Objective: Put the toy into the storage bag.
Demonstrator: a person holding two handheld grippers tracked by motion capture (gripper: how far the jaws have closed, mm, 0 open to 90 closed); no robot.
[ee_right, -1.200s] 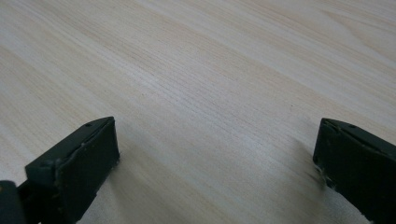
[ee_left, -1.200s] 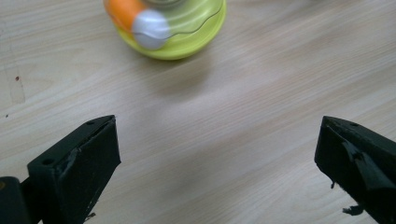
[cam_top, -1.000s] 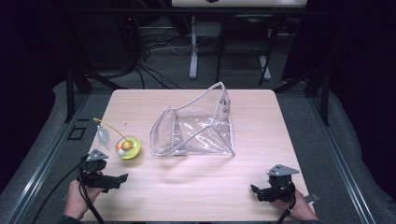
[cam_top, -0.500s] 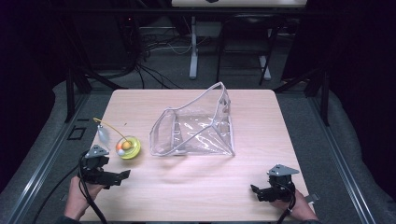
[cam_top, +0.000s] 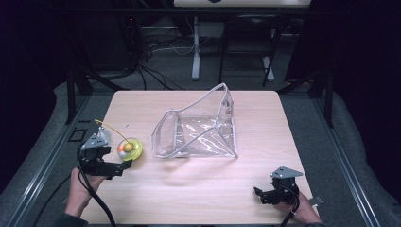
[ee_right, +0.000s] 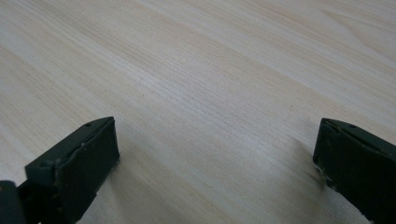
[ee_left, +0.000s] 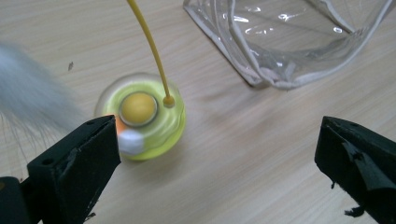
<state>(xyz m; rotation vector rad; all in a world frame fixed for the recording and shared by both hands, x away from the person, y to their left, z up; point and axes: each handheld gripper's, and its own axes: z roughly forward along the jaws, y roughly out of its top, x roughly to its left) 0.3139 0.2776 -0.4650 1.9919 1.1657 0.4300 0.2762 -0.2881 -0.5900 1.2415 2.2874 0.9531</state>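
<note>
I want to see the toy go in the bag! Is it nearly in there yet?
Not yet. Nothing looks done: the yellow toy sits on the table, beside the clear bag, not inside it. In hand: the left gripper is open just beside the toy, not gripping it. The right gripper is open over bare wood. If the bag is the goal, picking up and putting in are both left.

My left claw (cam_top: pixel 124 166) sits at the tabletop (cam_top: pixel 198 198) near-left corner. Spinner toy (ee_left: pixel 142 116) lies just ahead of it, btwn jaws but nearer one. Plastic pouch (cam_top: pixel 198 130) sits farther ahead, to its right. My right claw (cam_top: pixel 258 193) is well apart, near-right, w/ bare tabletop ahead.
</note>
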